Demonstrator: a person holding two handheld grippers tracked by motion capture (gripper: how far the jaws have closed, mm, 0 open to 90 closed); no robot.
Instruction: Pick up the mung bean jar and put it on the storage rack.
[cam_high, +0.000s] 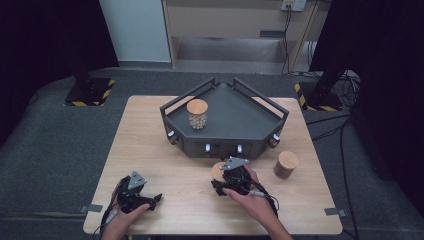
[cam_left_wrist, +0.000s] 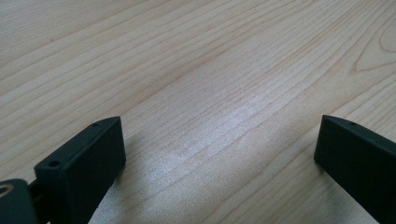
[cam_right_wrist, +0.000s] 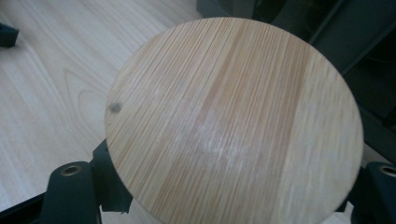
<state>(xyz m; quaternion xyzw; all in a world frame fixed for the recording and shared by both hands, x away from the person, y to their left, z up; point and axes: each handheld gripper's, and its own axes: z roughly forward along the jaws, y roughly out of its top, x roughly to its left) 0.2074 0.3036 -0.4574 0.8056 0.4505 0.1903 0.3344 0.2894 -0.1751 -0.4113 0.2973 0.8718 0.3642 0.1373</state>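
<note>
A jar with a round wooden lid (cam_right_wrist: 233, 116) stands on the table just in front of the dark tray (cam_high: 240, 117). My right gripper (cam_high: 223, 179) is shut on it, with a black finger (cam_right_wrist: 109, 184) at each side below the lid; the jar body is hidden under the lid. In the high view the same lid (cam_high: 217, 170) peeks out at the gripper's far side. My left gripper (cam_high: 154, 199) lies near the table's front left. Its jaws stand wide open over bare wood, with nothing between its fingertips (cam_left_wrist: 219, 158).
Inside the tray, at its left, stands a jar (cam_high: 197, 114) of pale round pieces with a wooden lid. A second lidded jar (cam_high: 285, 165) with dark contents stands on the table right of the tray's front. The wooden table (cam_high: 165, 145) ends close behind both hands.
</note>
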